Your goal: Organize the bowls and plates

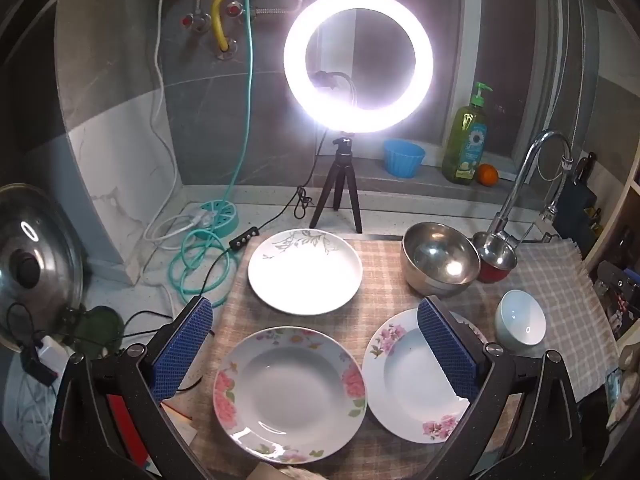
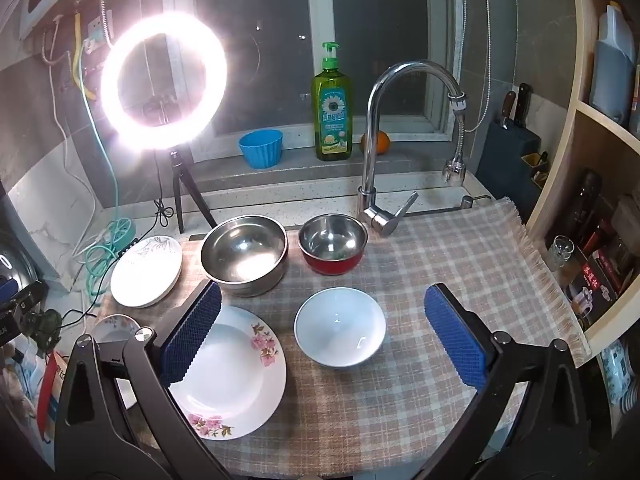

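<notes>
Three plates lie on a checked cloth (image 1: 372, 288): a white leaf-patterned plate (image 1: 305, 271) at the back, a pink-flowered deep plate (image 1: 290, 394) in front, and a second flowered plate (image 1: 412, 380) to its right. A large steel bowl (image 1: 439, 263), a small red-sided steel bowl (image 1: 495, 258) and a white bowl (image 1: 520, 322) stand at the right. My left gripper (image 1: 316, 344) is open and empty above the front plates. My right gripper (image 2: 322, 332) is open and empty, its fingers either side of the white bowl (image 2: 340, 326), above it. The flowered plate (image 2: 232, 372) lies under its left finger.
A bright ring light on a tripod (image 1: 358, 60) stands behind the cloth. A faucet (image 2: 384, 128), a green soap bottle (image 2: 332, 108), a blue cup (image 2: 261, 148) and an orange (image 2: 380, 142) are at the back. Cables (image 1: 196, 256) and a pot lid (image 1: 28, 264) are at the left, shelves (image 2: 592, 208) at the right.
</notes>
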`<state>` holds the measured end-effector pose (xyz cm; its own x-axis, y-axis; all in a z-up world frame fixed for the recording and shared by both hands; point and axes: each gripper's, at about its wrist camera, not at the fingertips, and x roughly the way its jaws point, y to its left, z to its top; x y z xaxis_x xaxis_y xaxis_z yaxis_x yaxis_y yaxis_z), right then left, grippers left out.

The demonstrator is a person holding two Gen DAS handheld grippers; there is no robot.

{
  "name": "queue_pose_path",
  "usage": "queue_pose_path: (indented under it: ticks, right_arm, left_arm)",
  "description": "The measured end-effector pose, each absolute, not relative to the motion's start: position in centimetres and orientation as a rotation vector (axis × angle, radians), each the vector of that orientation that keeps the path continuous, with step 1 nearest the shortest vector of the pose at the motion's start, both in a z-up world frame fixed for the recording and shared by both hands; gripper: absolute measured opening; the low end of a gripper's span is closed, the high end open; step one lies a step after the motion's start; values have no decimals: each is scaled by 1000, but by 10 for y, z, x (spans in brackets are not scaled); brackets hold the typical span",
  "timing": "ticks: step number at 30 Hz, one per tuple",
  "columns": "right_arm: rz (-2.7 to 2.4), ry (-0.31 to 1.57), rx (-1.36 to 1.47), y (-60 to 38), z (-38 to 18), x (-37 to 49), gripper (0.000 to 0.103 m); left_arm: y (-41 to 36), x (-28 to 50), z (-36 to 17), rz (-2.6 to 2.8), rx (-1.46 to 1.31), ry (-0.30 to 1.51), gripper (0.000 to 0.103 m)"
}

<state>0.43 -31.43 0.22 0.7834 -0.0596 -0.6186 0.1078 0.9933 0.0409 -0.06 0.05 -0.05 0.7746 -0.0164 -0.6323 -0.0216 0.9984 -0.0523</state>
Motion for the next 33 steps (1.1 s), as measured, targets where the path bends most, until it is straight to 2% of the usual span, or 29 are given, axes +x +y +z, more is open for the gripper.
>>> queue_pose_path:
  ticks: [33]
  right_arm:
    - [-90,650,77,-316,5,10,103]
  left_arm:
    - [-1,4,-5,10,-83,679,102]
